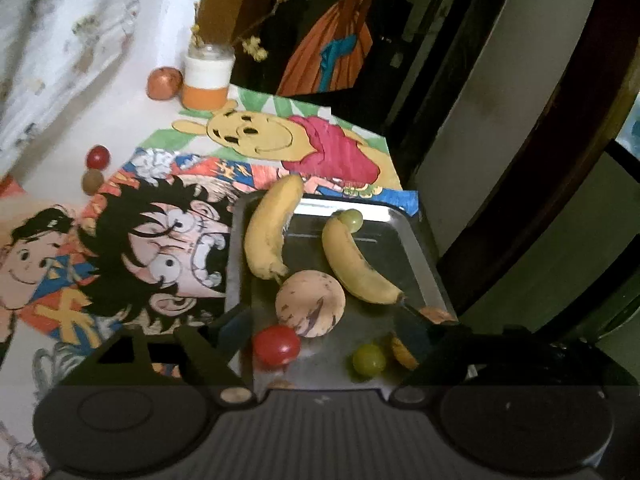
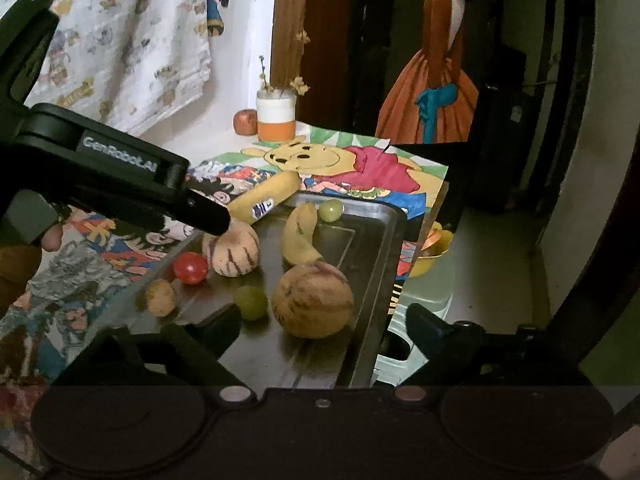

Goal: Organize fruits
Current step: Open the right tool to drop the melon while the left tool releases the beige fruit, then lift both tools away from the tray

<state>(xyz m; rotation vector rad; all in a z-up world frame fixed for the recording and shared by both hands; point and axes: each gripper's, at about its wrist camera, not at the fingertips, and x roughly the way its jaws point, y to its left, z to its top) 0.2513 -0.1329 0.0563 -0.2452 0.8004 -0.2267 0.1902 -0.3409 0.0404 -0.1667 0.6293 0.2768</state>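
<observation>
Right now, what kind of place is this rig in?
Probably a home, perhaps a child's room. Hand-colored cartoon drawings cover the table, a cartoon-print cloth hangs on the wall, and a jar of dried flowers stands beside a metal tray of fruit.

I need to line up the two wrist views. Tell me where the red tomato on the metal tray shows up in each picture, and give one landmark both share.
Left wrist view: the red tomato sits low, left of centre, on the metal tray, just below the pale streaked round fruit.
Right wrist view: the red tomato lies left of centre at mid-height, by the tray's left edge, left of that fruit.
Shared landmark: the white and orange jar at the back.
</observation>
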